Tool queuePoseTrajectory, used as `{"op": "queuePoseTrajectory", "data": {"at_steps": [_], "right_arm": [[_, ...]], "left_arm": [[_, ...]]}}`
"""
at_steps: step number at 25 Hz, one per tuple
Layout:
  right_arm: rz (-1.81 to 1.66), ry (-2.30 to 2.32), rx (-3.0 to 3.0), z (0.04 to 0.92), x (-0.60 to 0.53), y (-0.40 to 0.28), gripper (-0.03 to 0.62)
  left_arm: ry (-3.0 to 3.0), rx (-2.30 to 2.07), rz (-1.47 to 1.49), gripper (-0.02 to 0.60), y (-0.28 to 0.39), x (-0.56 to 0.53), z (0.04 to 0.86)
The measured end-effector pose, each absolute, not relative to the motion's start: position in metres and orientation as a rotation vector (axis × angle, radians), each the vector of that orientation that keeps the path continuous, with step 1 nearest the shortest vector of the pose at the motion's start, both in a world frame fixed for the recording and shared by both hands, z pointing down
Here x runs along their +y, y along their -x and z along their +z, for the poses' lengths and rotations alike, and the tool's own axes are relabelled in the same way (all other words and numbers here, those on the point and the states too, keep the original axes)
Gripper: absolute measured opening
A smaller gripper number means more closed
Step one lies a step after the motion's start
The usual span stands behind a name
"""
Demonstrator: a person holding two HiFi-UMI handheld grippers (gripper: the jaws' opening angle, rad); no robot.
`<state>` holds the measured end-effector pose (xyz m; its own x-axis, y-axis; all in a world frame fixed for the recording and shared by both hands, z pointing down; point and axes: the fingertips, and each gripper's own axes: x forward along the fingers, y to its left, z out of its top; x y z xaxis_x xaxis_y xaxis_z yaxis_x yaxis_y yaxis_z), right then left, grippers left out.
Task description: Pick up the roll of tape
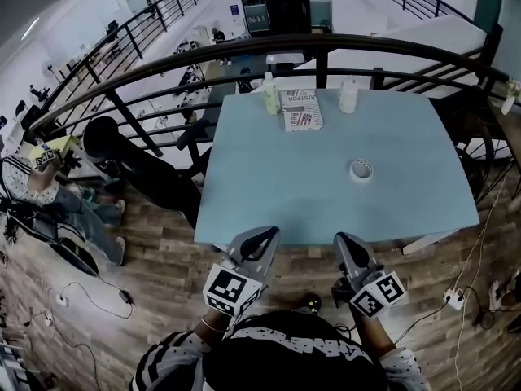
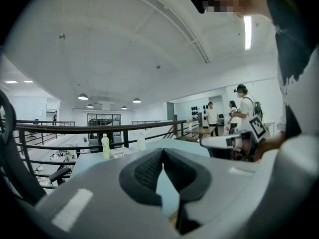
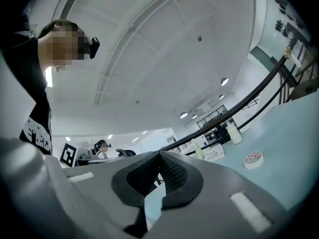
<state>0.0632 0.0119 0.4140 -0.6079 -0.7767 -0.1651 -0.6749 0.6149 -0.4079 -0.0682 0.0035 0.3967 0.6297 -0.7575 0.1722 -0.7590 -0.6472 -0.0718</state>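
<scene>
Roll of tape (image 1: 362,169) lay flat on pale blue counter (image 1: 260,194), right of centre, left gripper (image 1: 266,233) and right gripper (image 1: 343,239) both closed, empty, at the near edge, well apart from it

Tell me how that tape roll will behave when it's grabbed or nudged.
The tape roll lies flat on the table, so it probably won't roll unless tipped onto its edge. It's a small, hollow ring, so likely light and fairly stiff. On that smooth surface it may slide away from a push rather than stay put.
</scene>
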Motion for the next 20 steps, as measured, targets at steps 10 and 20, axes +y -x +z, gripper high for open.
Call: {"op": "queuePoseTrajectory", "data": {"at_steps": [10,20], "right_arm": [[-0.411,1.191,2.492,0.411,0.011,-0.103,-0.003],[-0.403,1.237,2.478,0.418,0.011,-0.130,-0.003]], "left_arm": [[-2.868,-1.297,0.272,0.000,0.029,-0.002,0.392],[-2.876,-1.263,0.276,0.000,0.007,-0.005,0.398]]}}
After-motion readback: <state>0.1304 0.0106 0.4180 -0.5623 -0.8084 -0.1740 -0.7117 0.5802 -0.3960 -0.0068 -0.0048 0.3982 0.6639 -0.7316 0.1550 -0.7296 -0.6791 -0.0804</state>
